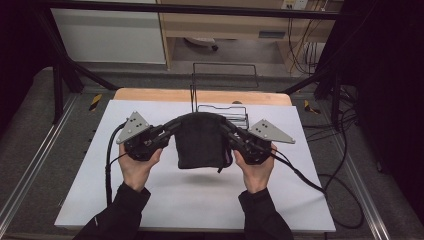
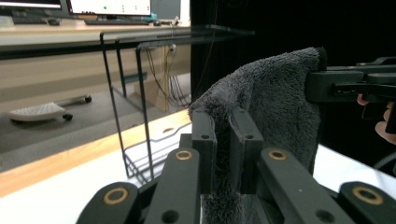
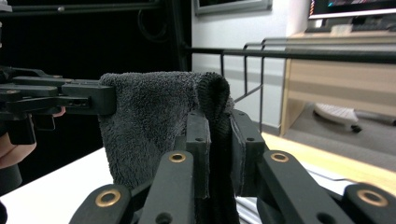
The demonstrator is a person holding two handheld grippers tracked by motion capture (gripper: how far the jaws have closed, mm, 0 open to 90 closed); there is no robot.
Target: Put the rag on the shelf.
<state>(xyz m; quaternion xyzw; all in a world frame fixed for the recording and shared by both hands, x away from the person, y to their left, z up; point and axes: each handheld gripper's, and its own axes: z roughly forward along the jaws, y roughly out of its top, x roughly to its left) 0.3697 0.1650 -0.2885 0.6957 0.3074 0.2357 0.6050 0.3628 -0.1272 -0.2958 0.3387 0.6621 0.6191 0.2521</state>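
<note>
A dark grey folded towel point(image 1: 201, 141) hangs above the white table top point(image 1: 150, 200), held at its two upper corners. My left gripper point(image 1: 176, 122) is shut on the towel's left corner, and my right gripper point(image 1: 225, 122) is shut on its right corner. In the left gripper view the fluffy towel point(image 2: 266, 102) is pinched between my jaws point(image 2: 223, 140), with the other gripper clamped on its far edge at the right. In the right gripper view the towel point(image 3: 154, 112) sits between my jaws point(image 3: 219, 144), the other gripper gripping it at the left.
A black wire rack point(image 1: 225, 87) stands upright just behind the towel at the table's far edge, also seen as thin black bars, the rack point(image 2: 126, 93). Cables trail from both grippers along the table sides. A wooden strip point(image 1: 150, 95) borders the far edge.
</note>
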